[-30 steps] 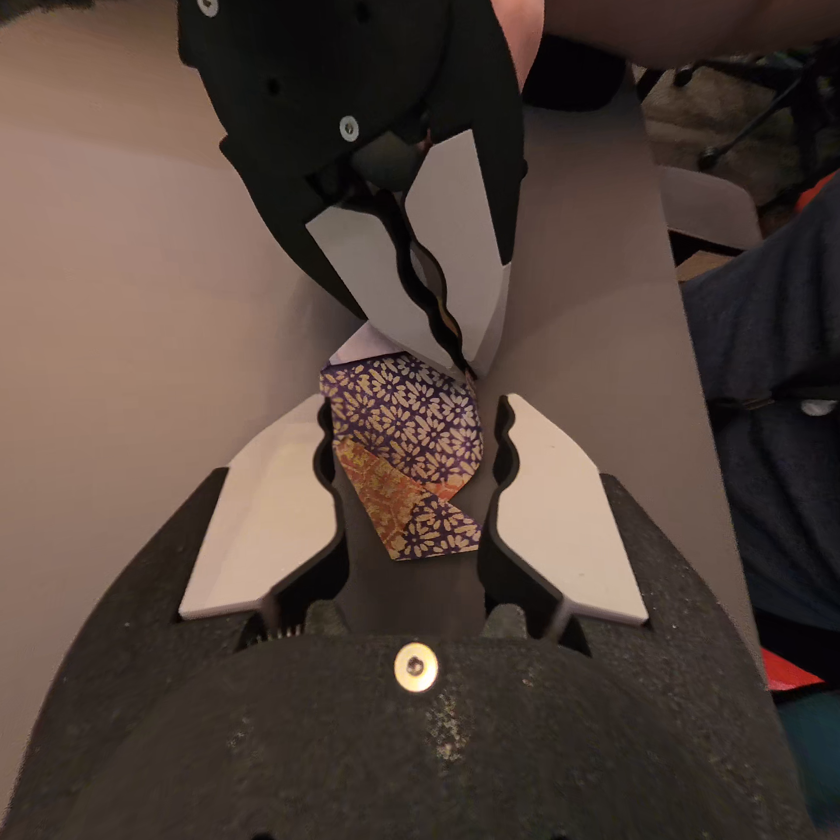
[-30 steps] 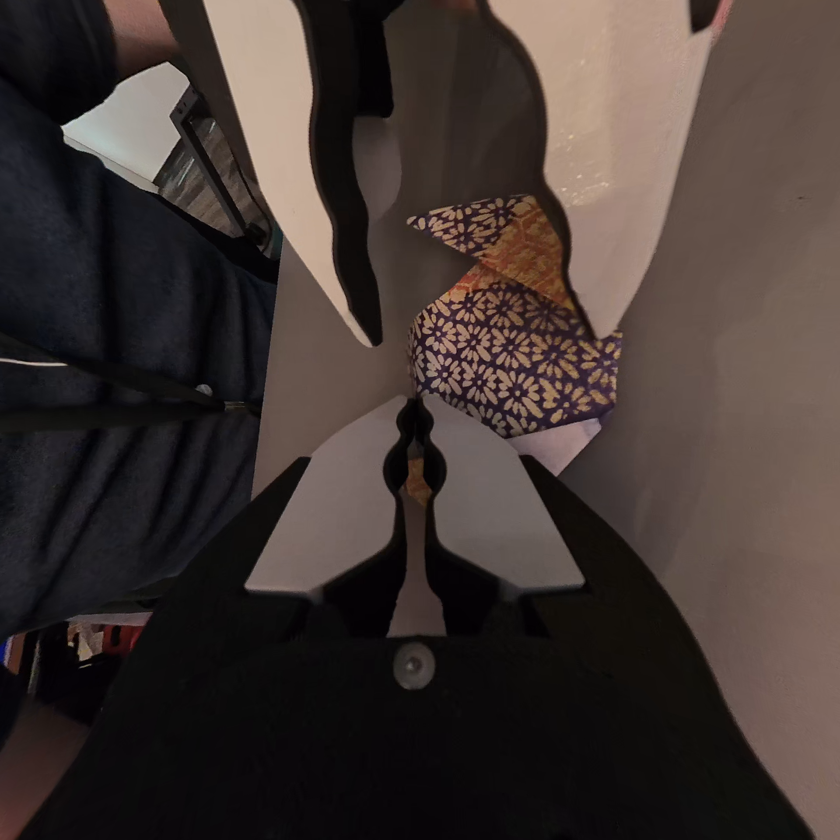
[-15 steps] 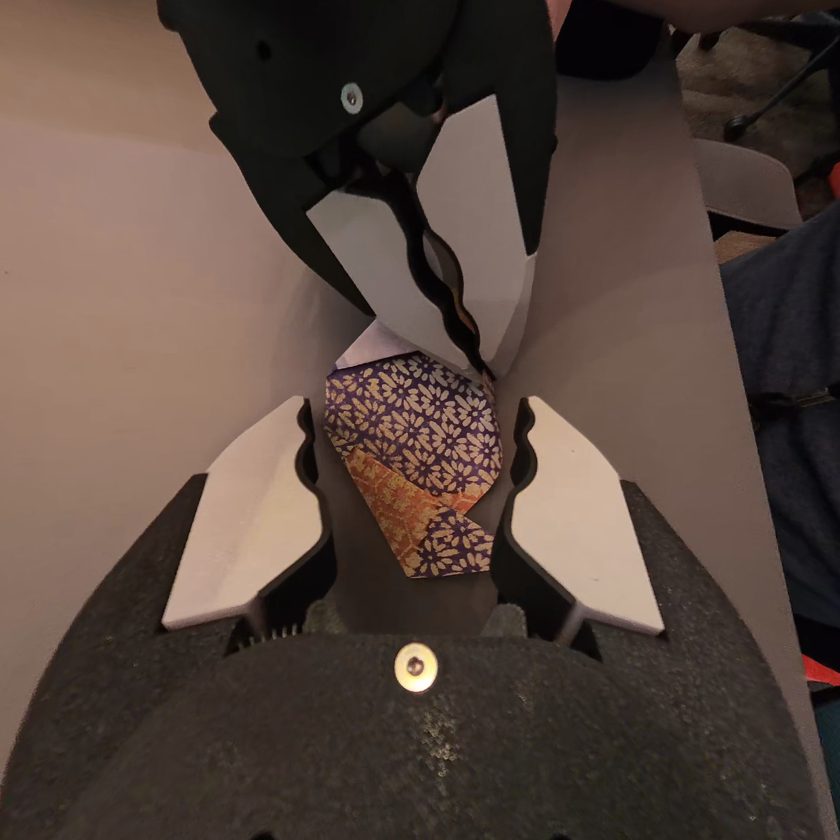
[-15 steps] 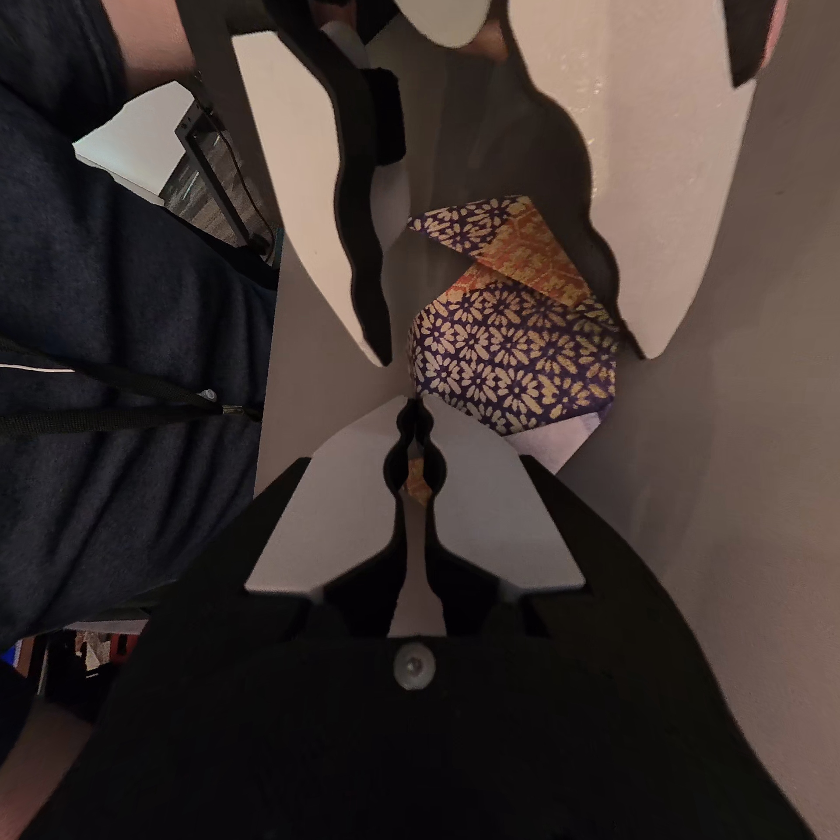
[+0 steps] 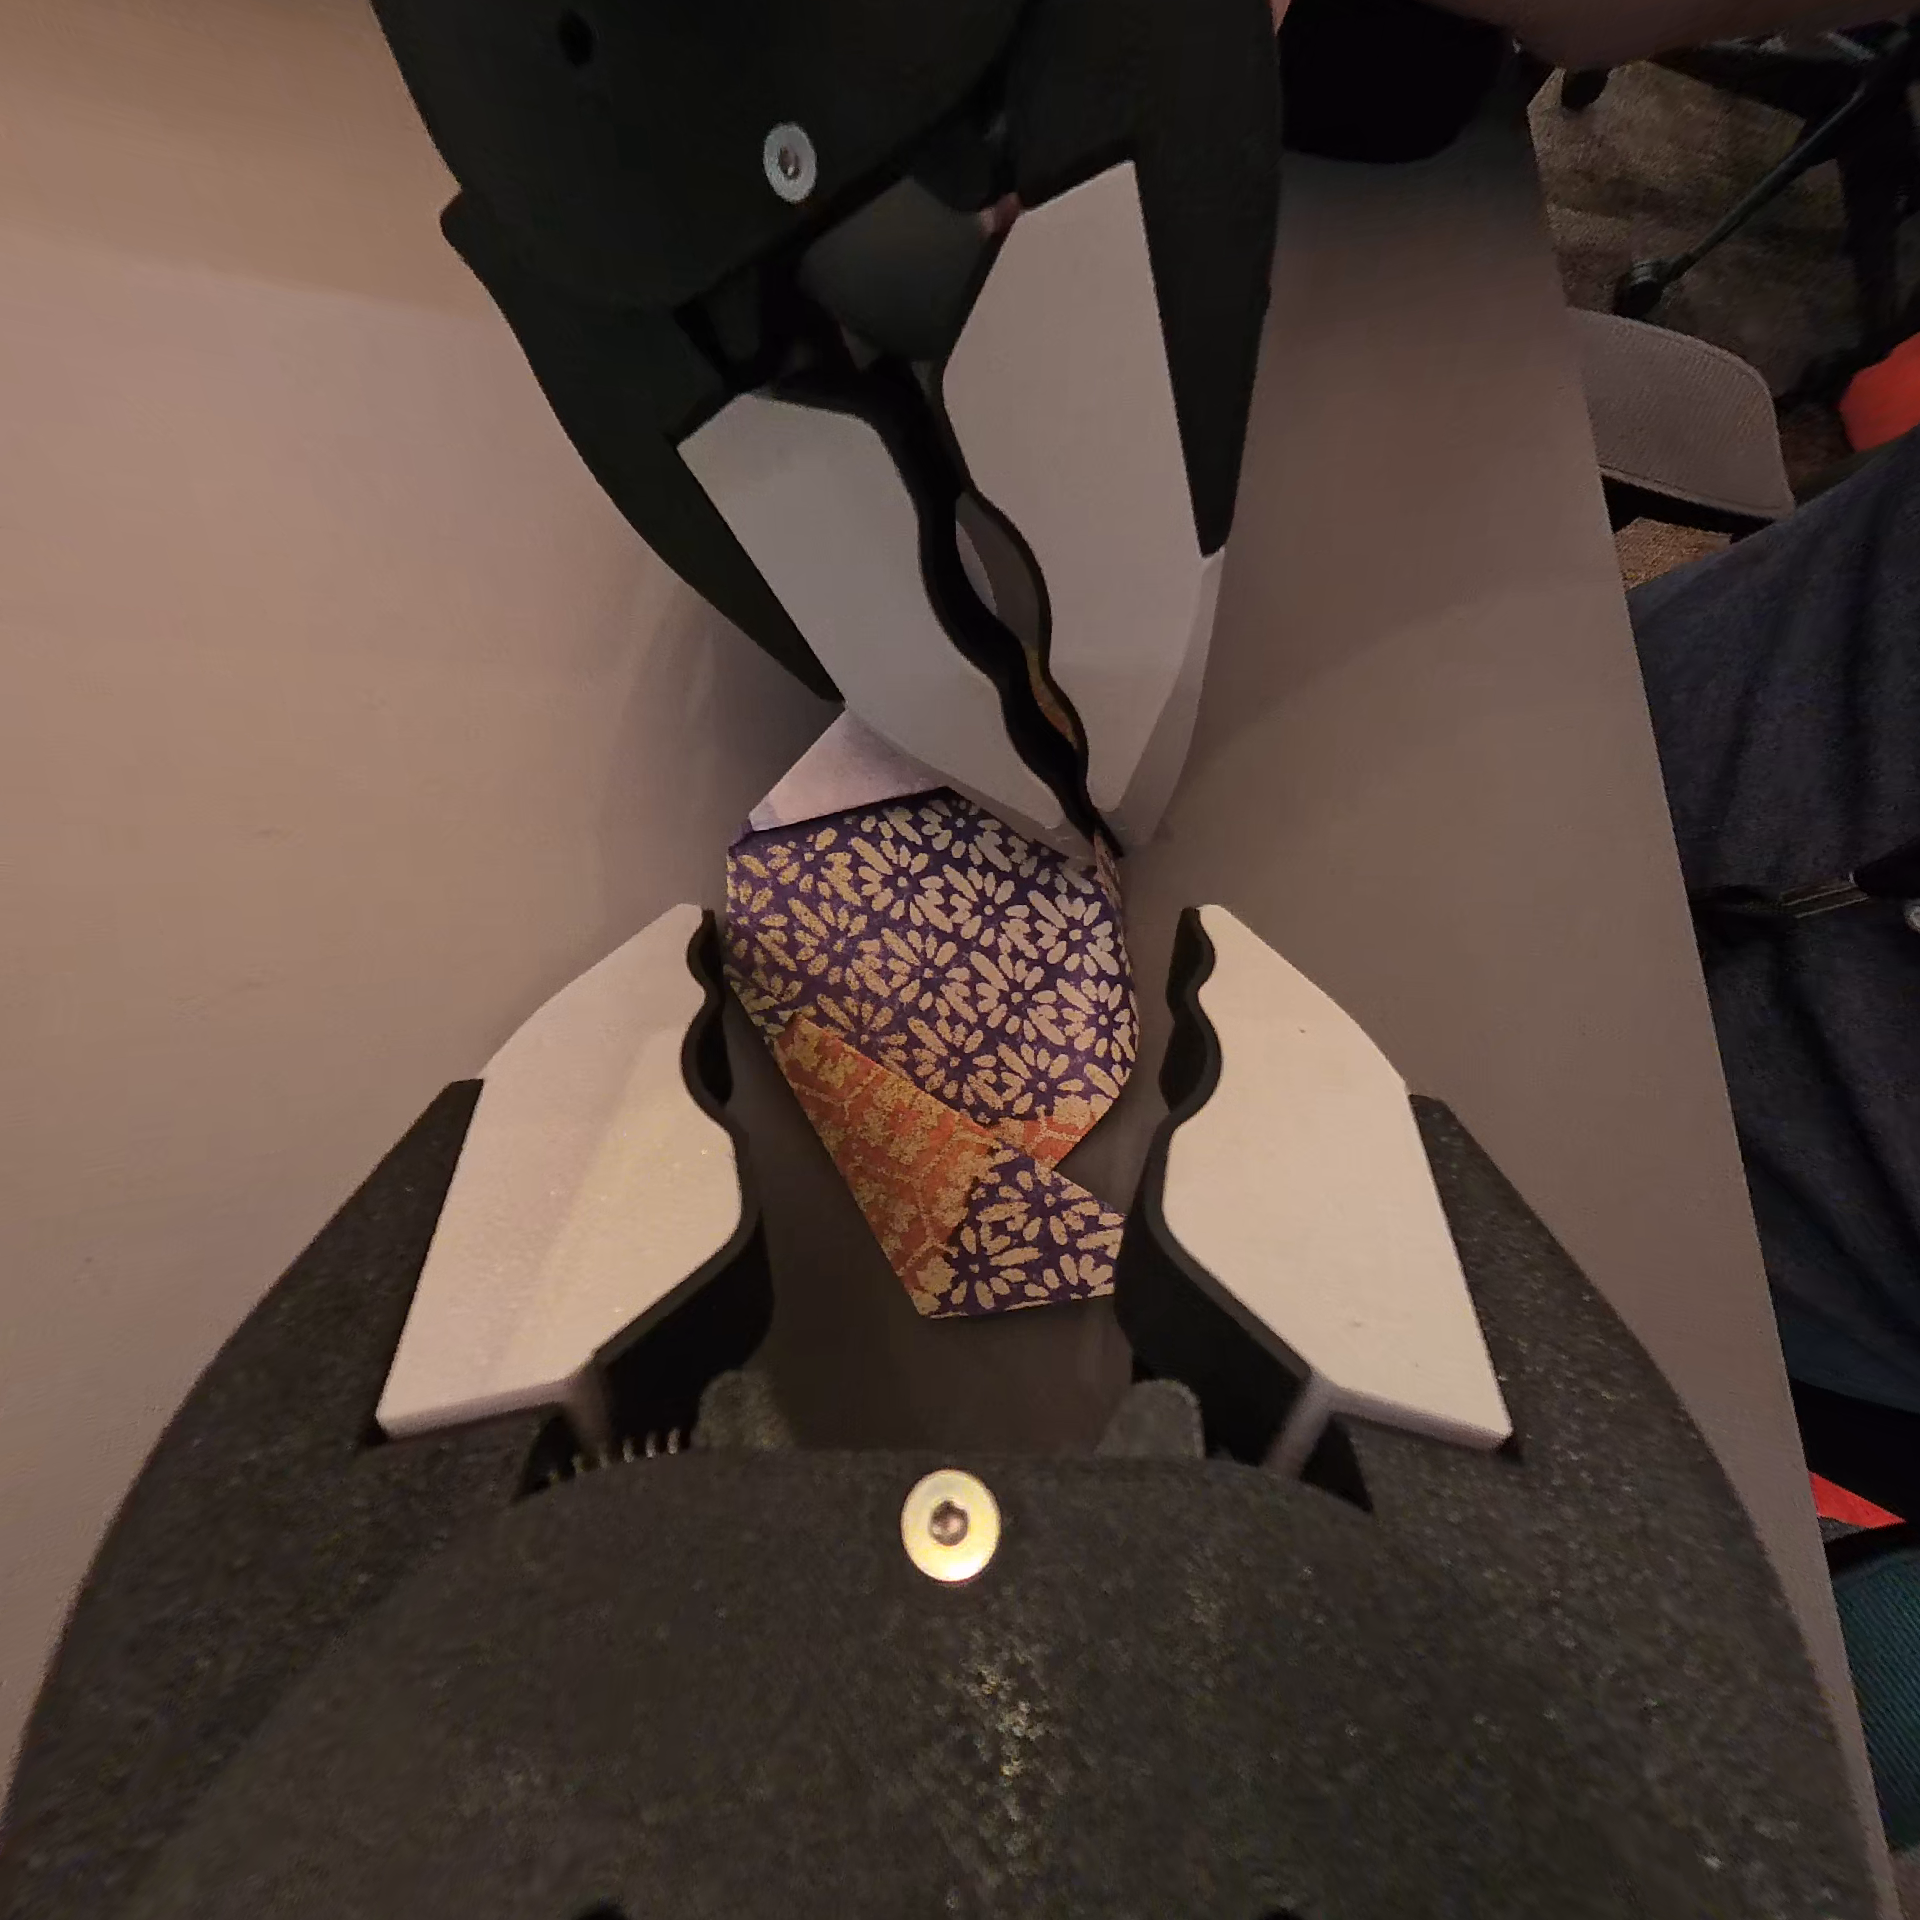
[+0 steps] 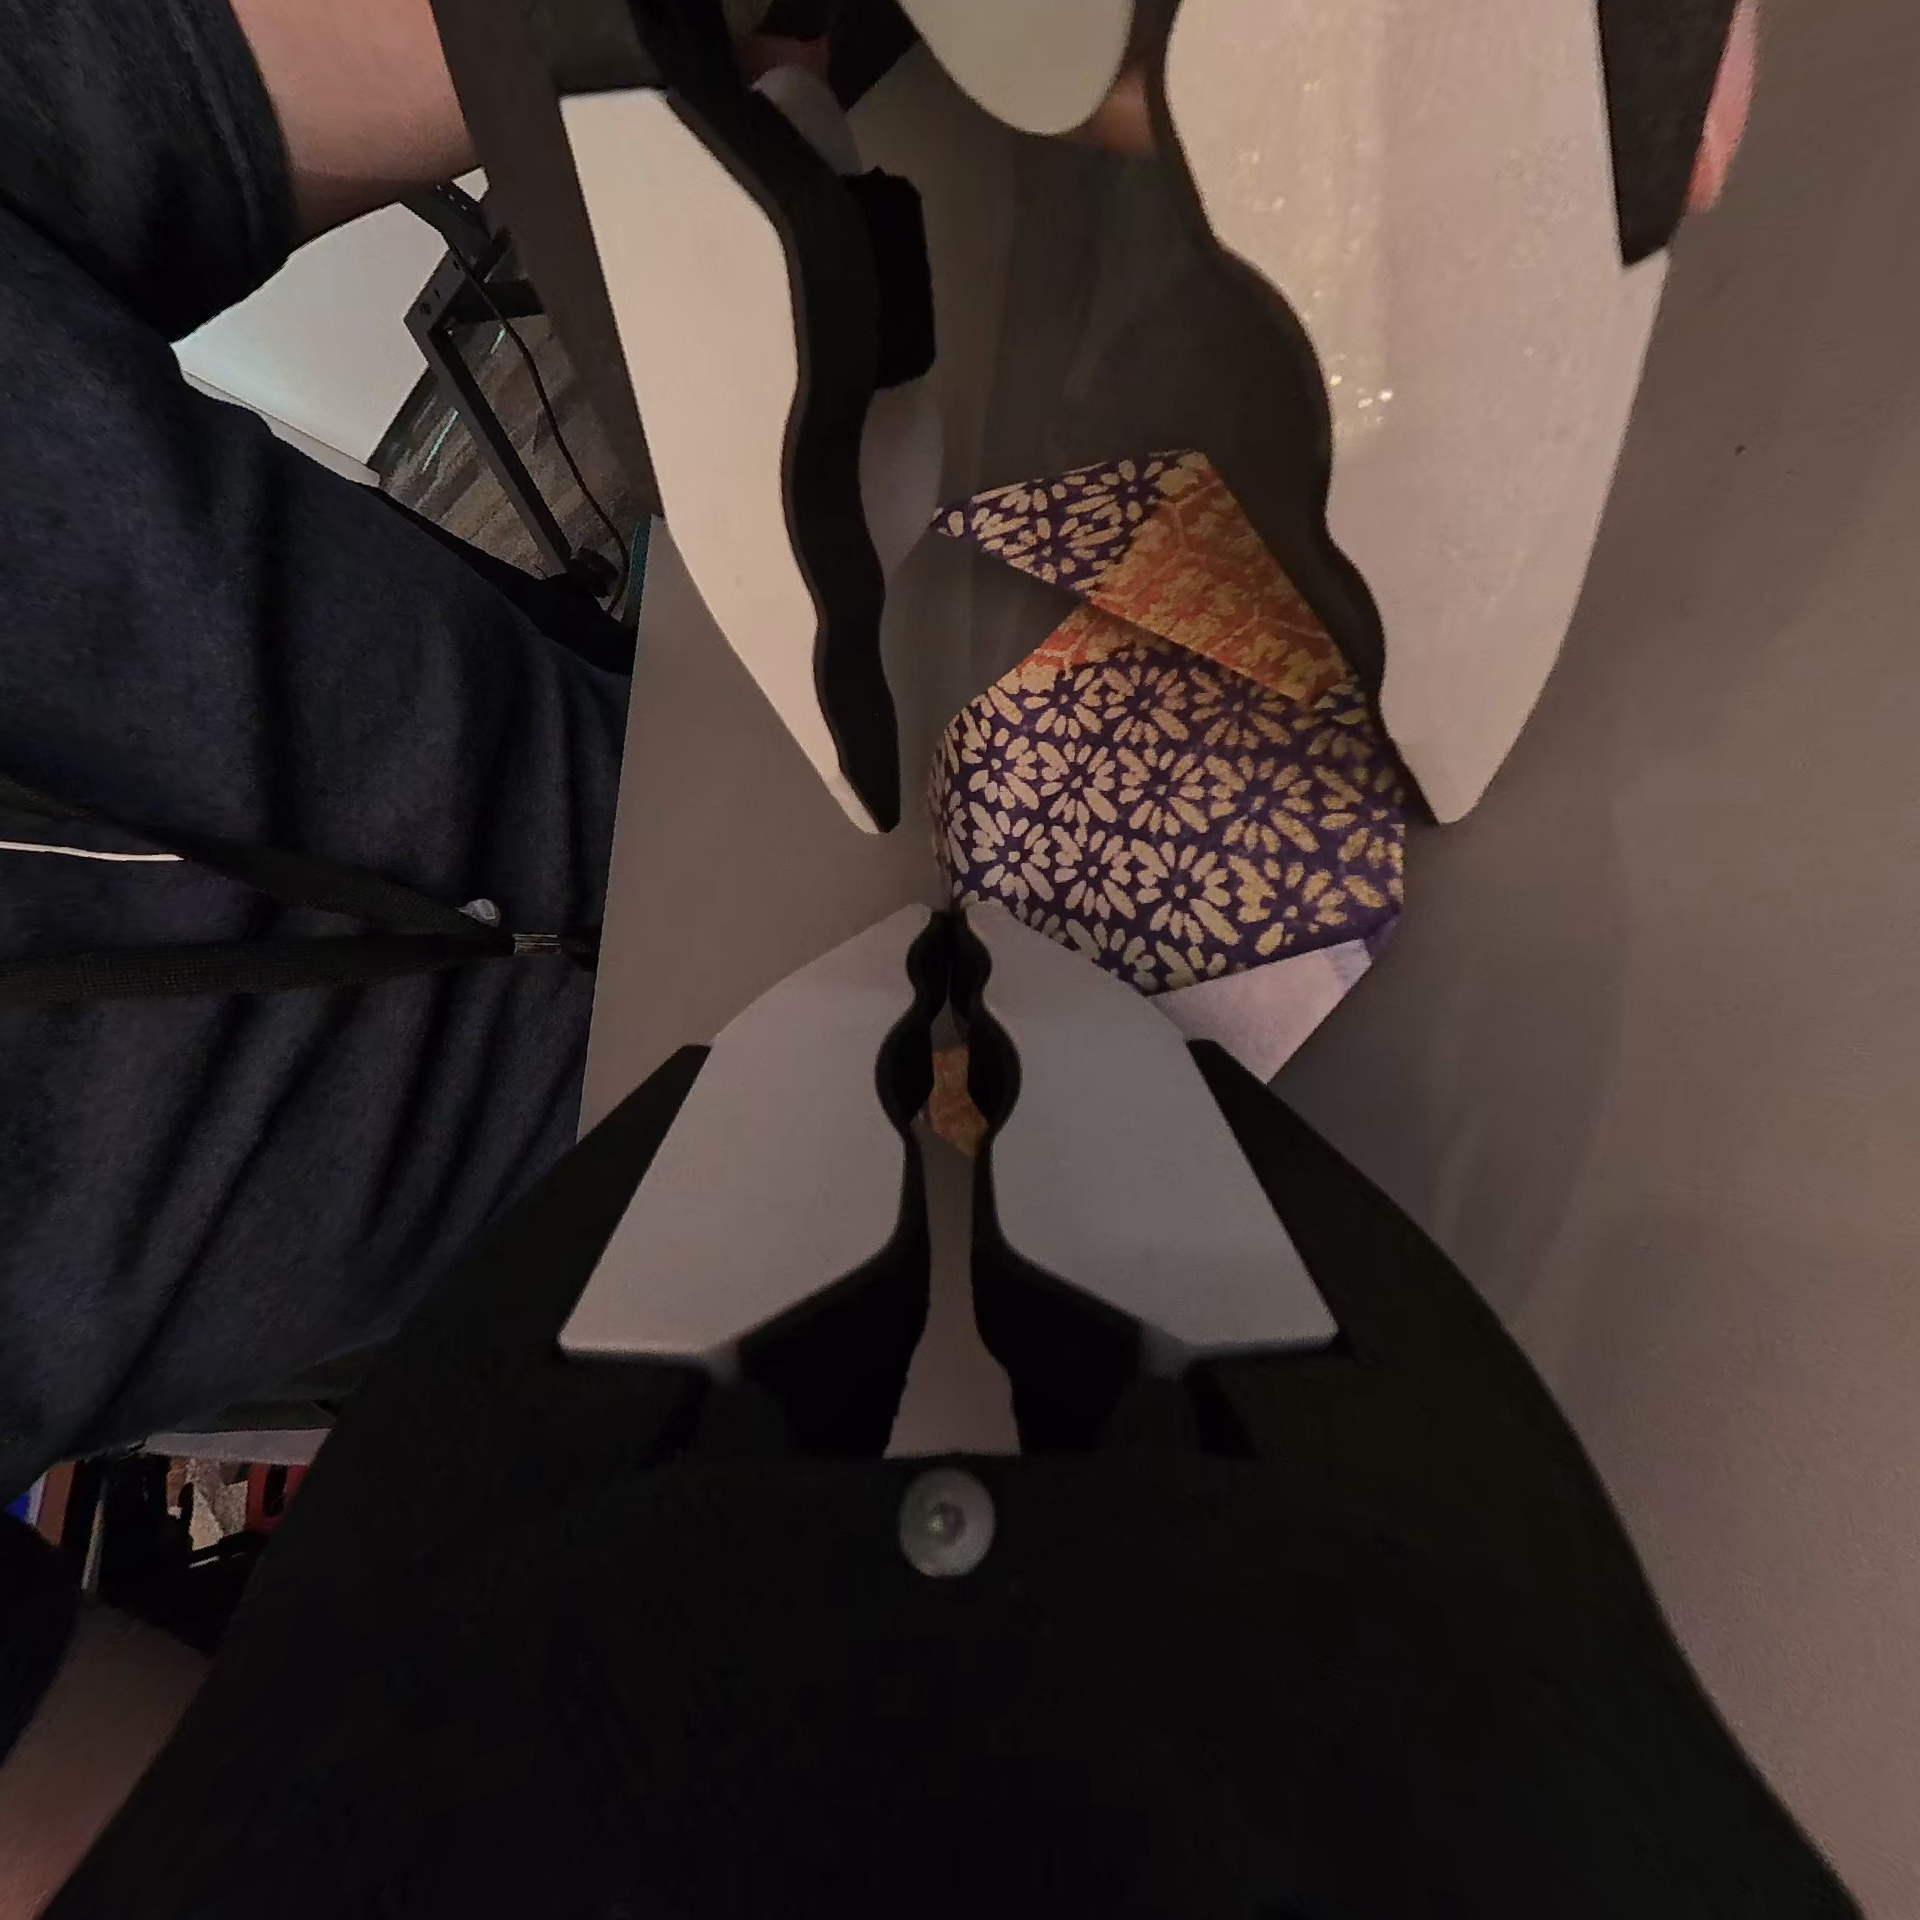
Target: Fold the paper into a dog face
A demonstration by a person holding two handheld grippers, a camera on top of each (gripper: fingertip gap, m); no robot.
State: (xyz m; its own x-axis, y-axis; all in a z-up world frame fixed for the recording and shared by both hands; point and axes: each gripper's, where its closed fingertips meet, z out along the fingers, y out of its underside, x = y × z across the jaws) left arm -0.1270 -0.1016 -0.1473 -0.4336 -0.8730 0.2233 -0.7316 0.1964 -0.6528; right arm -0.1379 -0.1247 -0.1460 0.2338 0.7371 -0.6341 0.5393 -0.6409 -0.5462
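My right fingers (image 6: 948,920) hide the paper's (image 5: 925,977) corner; only an orange sliver shows in their narrow slit, pinched tight. The paper's white underside peeks out beside them. My left fingers (image 5: 940,940) stand wide apart, flanking the paper on the table (image 5: 312,727), touching nothing I can make out.

Paper (image 5: 935,997) lies on table (image 5: 312,727) between spread fingers of left gripper (image 5: 945,997); right gripper (image 6: 948,935) opposite, pinching its far corner.
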